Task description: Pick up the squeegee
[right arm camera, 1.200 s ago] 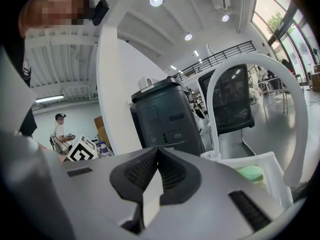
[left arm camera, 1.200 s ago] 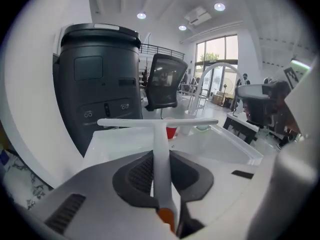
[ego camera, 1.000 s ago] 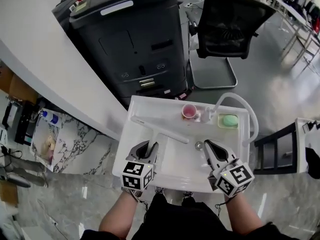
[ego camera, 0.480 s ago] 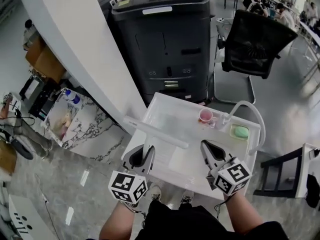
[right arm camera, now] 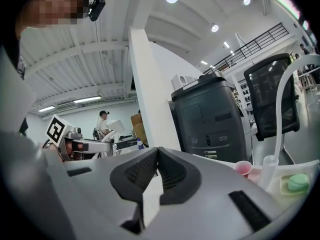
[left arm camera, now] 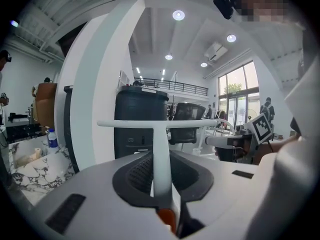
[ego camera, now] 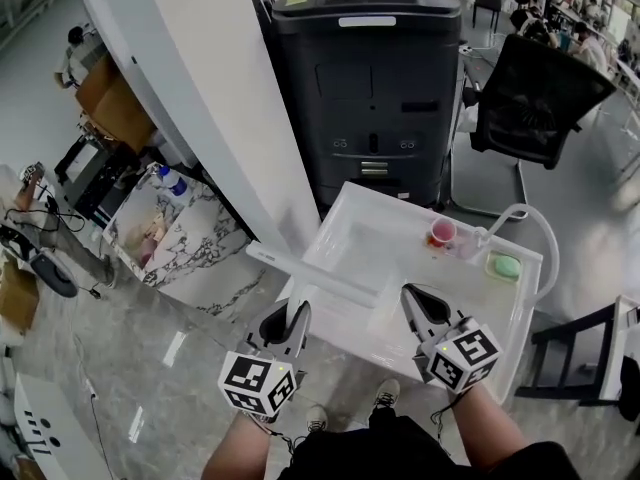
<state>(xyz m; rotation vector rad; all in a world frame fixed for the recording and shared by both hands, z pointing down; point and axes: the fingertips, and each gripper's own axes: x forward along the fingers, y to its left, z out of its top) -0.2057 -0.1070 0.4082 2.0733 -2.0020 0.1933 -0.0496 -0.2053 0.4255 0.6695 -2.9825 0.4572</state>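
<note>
— Fingers of the left gripper (ego camera: pixel 292 314): what are they doing?
— Clamped narrow on the handle of the white squeegee (ego camera: pixel 312 274). Its long blade sits crossways ahead, over the left edge of the white tray (ego camera: pixel 385 243).
— And the right gripper (ego camera: pixel 412 296)?
— Fingers pressed together, nothing between them, over the tray's near side.
— Around them?
— Black machine (ego camera: pixel 375 78) behind the tray, black chair (ego camera: pixel 545 98) to its right, then a pink cup (ego camera: pixel 442 232) and green soap (ego camera: pixel 506 266) at the tray's far right.
</note>
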